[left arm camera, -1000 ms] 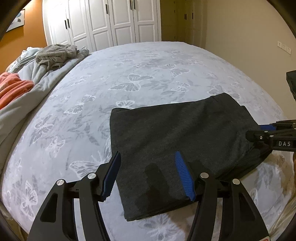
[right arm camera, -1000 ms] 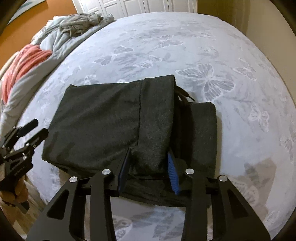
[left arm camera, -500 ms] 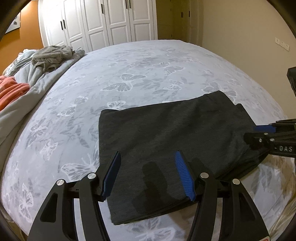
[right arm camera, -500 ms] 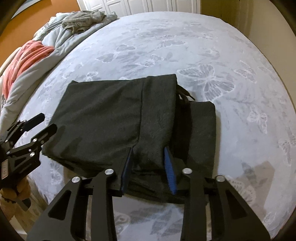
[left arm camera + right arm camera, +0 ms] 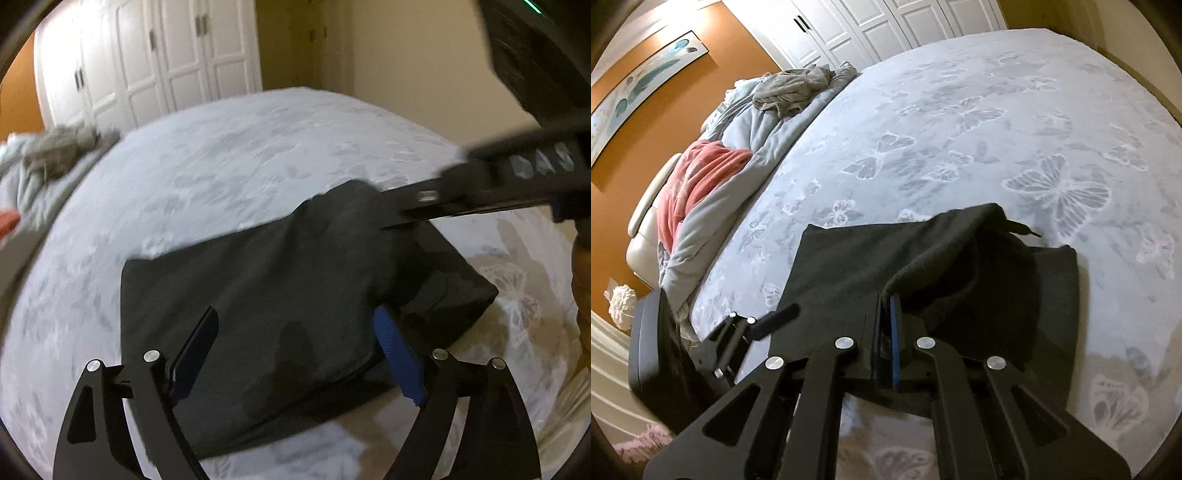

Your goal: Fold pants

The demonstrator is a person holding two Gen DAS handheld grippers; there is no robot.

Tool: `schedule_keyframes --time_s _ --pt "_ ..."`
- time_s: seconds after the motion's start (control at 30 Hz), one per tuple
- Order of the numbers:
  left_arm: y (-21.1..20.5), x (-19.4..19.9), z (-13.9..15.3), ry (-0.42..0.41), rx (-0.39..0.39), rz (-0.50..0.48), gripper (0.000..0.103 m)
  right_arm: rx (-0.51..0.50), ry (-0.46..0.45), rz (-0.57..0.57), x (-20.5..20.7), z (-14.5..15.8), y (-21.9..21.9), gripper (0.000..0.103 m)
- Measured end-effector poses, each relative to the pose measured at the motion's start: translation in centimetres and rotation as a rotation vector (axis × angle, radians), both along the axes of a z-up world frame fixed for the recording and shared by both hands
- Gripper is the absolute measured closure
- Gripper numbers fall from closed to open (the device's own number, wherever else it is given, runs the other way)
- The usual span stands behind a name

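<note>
The dark grey folded pants (image 5: pixel 277 277) lie on the butterfly-print bed (image 5: pixel 258 147), near its front edge. My left gripper (image 5: pixel 295 354) hovers over their near edge. Its jaws are opening wide, with fabric below them but no pad pressing on it. My right gripper (image 5: pixel 885 306) is shut on the pants (image 5: pixel 849 266) at the top layer's edge and holds that flap raised off the layer beneath. In the left wrist view the right gripper (image 5: pixel 406 214) comes in from the right, with the cloth tented up at its tips. The left gripper (image 5: pixel 775 317) shows at the left in the right wrist view.
A rumpled grey duvet (image 5: pixel 757 147), a coral blanket (image 5: pixel 698 173) and a grey garment (image 5: pixel 794 88) lie along the bed's left side. White wardrobe doors (image 5: pixel 166 66) stand behind the bed. An orange wall (image 5: pixel 683 99) runs along the left.
My right gripper closed on the pants' top layer and lifted that edge. My left gripper's jaws spread wider and the hand shifted sideways along the pants.
</note>
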State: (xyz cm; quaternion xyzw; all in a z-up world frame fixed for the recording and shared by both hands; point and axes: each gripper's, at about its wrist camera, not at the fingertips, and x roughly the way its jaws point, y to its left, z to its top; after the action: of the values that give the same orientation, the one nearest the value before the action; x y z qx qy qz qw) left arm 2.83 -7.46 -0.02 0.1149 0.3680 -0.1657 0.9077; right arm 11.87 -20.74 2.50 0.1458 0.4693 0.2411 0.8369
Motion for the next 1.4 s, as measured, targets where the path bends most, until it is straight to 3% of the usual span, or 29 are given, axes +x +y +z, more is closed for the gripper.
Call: schedule_keyframes --time_s 0.07,0.1,0.17,0.2,0.23,0.3,0.37,0.43,0.47,0.57,0.6,0.63,0.67,0.73,0.77,0.83,0.93,1.07,1.13,1.27,1.4 --pt "-0.9 0.3 -0.2 -0.017 0.004 -0.013 0.021 -0.001 0.010 0.020 0.5 -0.2 0.6 0.100" --pt "-1.3 0.8 -0.5 -0.021 -0.005 -0.018 0.027 -0.002 0.013 0.031 0.6 -0.3 0.8 0.100" --pt "-1.2 2.0 -0.8 0.013 -0.052 -0.024 0.080 -0.001 0.017 0.018 0.8 -0.5 0.5 0.098" --pt "-1.0 2.8 -1.0 0.058 -0.079 -0.028 0.093 -0.012 0.014 0.010 0.6 -0.5 0.1 0.095" --pt "-0.2 3.5 -1.0 0.101 -0.143 -0.012 0.094 -0.047 0.005 -0.018 0.4 -0.5 -0.6 0.092" --pt "1.5 4.0 -0.3 0.111 -0.240 0.030 0.095 -0.139 -0.017 -0.060 -0.1 -0.5 -1.9 0.090" --pt "3.3 4.0 1.2 0.105 -0.310 0.044 0.096 -0.202 -0.009 -0.073 -0.6 -1.0 -2.8 0.080" --pt "4.7 3.5 2.8 0.069 -0.343 0.052 0.096 -0.243 0.024 -0.079 -0.8 -2.6 -3.3 0.046" --pt "5.2 3.2 3.4 0.056 -0.355 0.051 0.096 -0.250 0.042 -0.073 -0.8 -3.6 -3.2 0.043" --pt "5.8 2.7 4.1 0.048 -0.364 0.049 0.096 -0.194 0.118 -0.044 0.1 -6.5 -2.8 0.045" --pt "5.9 2.5 4.1 0.049 -0.366 0.053 0.096 -0.215 0.128 -0.049 0.4 -7.6 -2.6 0.049" --pt "5.8 2.6 4.0 0.056 -0.364 0.053 0.096 -0.238 0.112 -0.054 0.5 -7.9 -2.4 0.060" --pt "5.7 2.7 4.0 0.058 -0.361 0.055 0.096 -0.260 0.093 -0.055 0.3 -7.6 -2.2 0.065" --pt "5.5 2.5 3.9 0.050 -0.344 0.054 0.096 -0.218 0.066 -0.062 -0.2 -6.0 -2.8 0.095" --pt "5.4 2.4 3.9 0.047 -0.336 0.051 0.096 -0.134 0.039 -0.070 -0.8 -4.2 -3.6 0.096" --pt "5.4 2.3 3.9 0.042 -0.332 0.048 0.096 -0.061 -0.026 -0.065 -2.2 -1.3 -4.6 0.099" --pt "5.2 2.2 3.9 0.021 -0.318 0.042 0.096 -0.056 -0.055 -0.052 -4.0 -0.1 -5.7 0.099" --pt "4.6 2.5 3.1 0.054 -0.303 0.030 0.096 -0.263 0.147 -0.079 -2.2 -6.8 -6.2 0.097" --pt "4.2 2.5 2.6 0.059 -0.286 0.029 0.096 -0.249 0.137 -0.087 -2.0 -6.9 -6.1 0.093" --pt "3.8 2.0 2.8 0.041 -0.273 0.014 0.096 -0.189 0.027 -0.131 -3.2 -3.6 -6.7 0.086" --pt "3.7 1.9 2.7 0.042 -0.271 0.011 0.096 -0.097 0.020 -0.153 -2.5 -2.4 -7.1 0.072"
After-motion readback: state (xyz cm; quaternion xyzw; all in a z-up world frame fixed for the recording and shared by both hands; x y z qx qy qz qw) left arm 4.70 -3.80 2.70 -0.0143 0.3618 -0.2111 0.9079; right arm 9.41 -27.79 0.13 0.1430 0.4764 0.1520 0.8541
